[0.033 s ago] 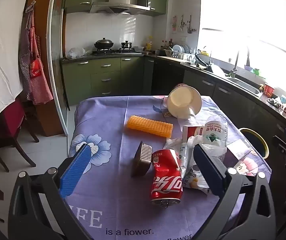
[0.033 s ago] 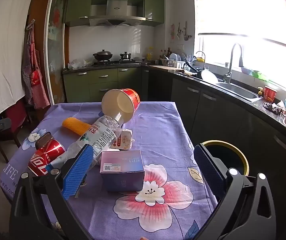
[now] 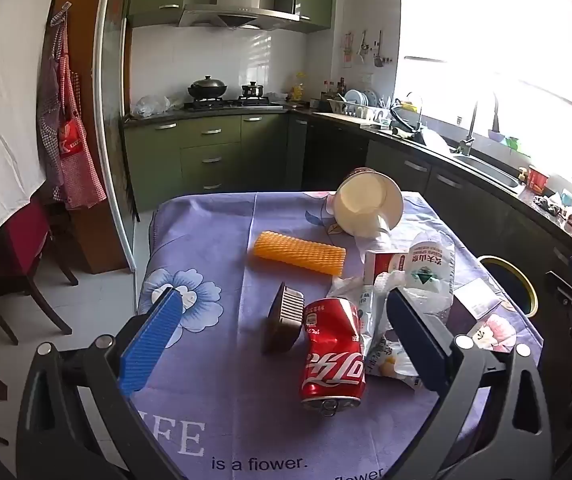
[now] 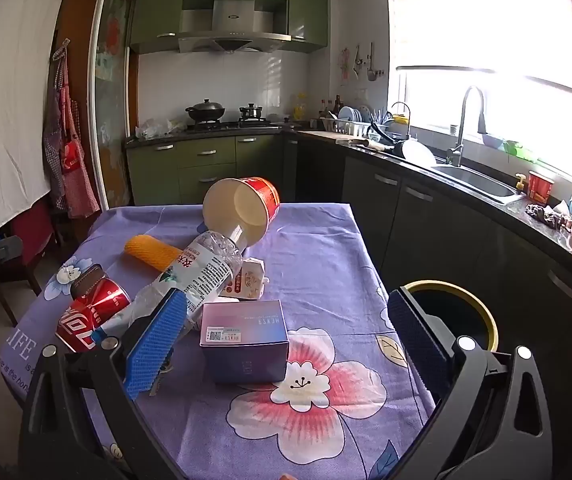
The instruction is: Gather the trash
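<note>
Trash lies on a purple flowered tablecloth. A crushed red cola can lies between the open jaws of my left gripper, beside a brown ridged wrapper, an orange foam net, a crumpled water bottle, a small milk carton and a tipped paper cup. My right gripper is open around a purple box; the bottle, can and cup lie beyond. A yellow-rimmed bin stands at the table's right edge.
Dark kitchen counters with a sink run along the right wall. Green cabinets and a stove stand behind the table. A red chair and hanging aprons are at the left. The bin also shows in the left wrist view.
</note>
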The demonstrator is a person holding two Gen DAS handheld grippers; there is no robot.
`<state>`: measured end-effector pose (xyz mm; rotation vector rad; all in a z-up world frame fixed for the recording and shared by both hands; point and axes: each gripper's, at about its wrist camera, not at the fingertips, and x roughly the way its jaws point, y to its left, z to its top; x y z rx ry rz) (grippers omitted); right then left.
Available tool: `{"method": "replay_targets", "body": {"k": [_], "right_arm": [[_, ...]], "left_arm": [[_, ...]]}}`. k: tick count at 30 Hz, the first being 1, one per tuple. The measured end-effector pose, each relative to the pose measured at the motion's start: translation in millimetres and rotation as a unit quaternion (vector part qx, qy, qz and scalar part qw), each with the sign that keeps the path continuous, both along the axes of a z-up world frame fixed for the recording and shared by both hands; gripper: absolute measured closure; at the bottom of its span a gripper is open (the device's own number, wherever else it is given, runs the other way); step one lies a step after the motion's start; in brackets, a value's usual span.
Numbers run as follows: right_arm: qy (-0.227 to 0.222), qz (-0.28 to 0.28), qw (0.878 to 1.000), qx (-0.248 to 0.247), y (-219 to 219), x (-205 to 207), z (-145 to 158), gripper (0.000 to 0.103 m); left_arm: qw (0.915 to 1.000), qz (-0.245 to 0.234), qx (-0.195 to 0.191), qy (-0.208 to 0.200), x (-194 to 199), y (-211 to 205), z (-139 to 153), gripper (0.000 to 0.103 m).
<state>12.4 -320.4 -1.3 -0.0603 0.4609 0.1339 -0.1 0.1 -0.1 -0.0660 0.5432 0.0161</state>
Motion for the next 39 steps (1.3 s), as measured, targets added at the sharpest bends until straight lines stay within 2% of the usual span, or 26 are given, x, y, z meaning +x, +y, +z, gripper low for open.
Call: {"method": "replay_targets", "body": {"k": [14, 39], "right_arm": [[0.001, 0.0, 1.0, 0.004, -1, 2, -2, 0.004], [0.004, -0.001, 1.0, 0.004, -4, 4, -6, 0.004]], "left_arm": [[0.9999, -0.007, 0.007, 0.007, 11, -19, -5, 0.006], [0.9996, -0.027, 0.006, 0.009, 3, -10, 4, 0.006]]}}
